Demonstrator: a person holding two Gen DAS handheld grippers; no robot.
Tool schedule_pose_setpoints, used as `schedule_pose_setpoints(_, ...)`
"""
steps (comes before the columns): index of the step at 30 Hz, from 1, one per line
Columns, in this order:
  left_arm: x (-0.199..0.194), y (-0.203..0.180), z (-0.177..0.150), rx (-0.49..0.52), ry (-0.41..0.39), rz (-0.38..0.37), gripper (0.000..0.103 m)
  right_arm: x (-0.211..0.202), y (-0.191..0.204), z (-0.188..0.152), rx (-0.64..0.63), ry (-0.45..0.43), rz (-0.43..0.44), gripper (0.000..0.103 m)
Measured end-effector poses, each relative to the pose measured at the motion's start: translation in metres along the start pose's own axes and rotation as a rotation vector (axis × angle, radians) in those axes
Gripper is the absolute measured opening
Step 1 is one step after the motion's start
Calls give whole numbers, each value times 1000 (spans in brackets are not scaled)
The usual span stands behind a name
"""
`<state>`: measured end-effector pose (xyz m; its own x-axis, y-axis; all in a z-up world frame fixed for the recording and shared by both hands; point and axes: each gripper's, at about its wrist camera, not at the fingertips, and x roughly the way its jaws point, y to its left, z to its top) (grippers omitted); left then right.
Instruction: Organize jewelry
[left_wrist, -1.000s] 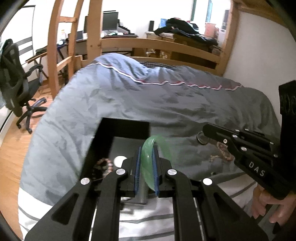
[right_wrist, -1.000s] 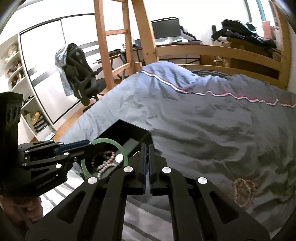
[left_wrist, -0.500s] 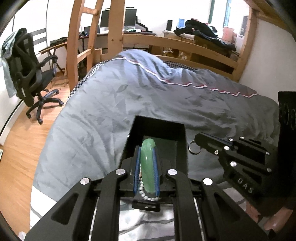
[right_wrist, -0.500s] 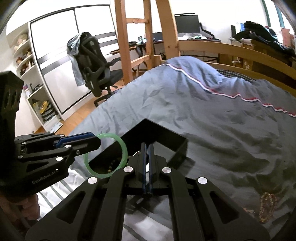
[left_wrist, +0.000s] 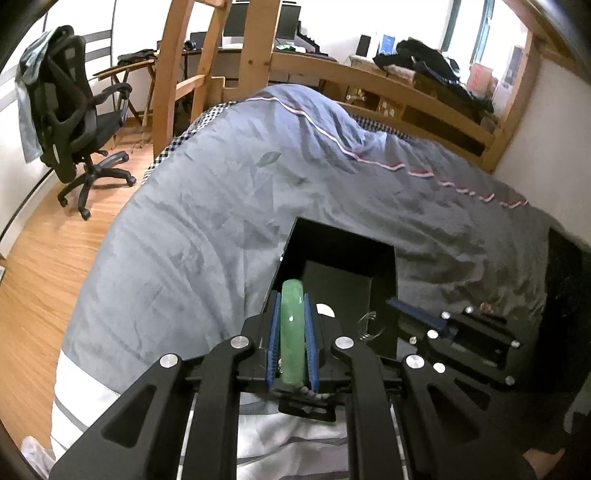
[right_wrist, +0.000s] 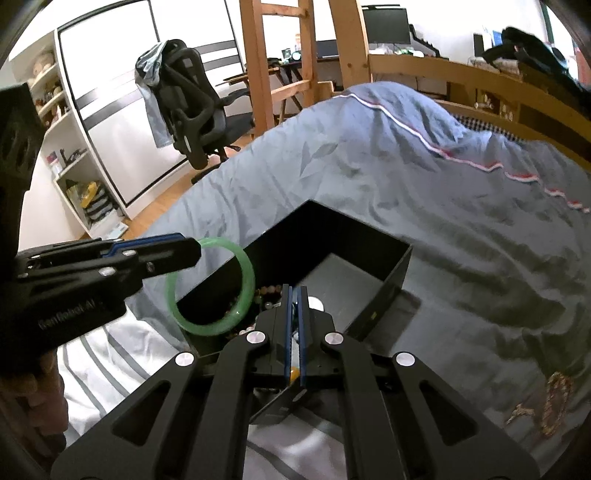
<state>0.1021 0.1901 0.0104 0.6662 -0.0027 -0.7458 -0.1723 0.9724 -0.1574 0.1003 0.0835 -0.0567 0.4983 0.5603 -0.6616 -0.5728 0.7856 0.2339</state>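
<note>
My left gripper (left_wrist: 291, 317) is shut on a green jade bangle (left_wrist: 292, 332) and holds it over the near left corner of an open black box (left_wrist: 384, 269) on the bed. The bangle (right_wrist: 210, 284) and left gripper (right_wrist: 184, 251) also show in the right wrist view, above the box (right_wrist: 391, 273). Beaded bracelets (right_wrist: 269, 291) lie inside the box. My right gripper (right_wrist: 294, 295) is nearly shut over the box's near edge, with something small and thin between its pads; I cannot tell what. A pinkish bead necklace (right_wrist: 554, 402) lies on the duvet at right.
The box sits on a grey-blue duvet (left_wrist: 207, 221) near the bed's striped foot end (right_wrist: 110, 362). A wooden bed frame and ladder (left_wrist: 173, 74) stand behind. An office chair (left_wrist: 74, 118) is on the wood floor at left. White shelves (right_wrist: 74, 173) are further left.
My left gripper has carried the bangle from beside the box to above its near left corner. My right gripper has moved over the box's near edge.
</note>
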Motion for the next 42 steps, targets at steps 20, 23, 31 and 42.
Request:
schedule_pose_setpoints(20,-10,-75,-14,158,-181,-105,95,-102,-113,-20,138,-146,-276,99)
schedule_pose_setpoints(23,0,-107,-26,226,-164,-148,95,-128,-145,-31,170,-158,-339,99)
schedule_pose_setpoints(31,29,-181,-57,352,-115,-270,95,-169,-203,-64,249,-153,-413,99)
schedule_pose_setpoints(42,105,-235,-77,459,39,-309,64,-140,-228,-94,254,-88,-389,95)
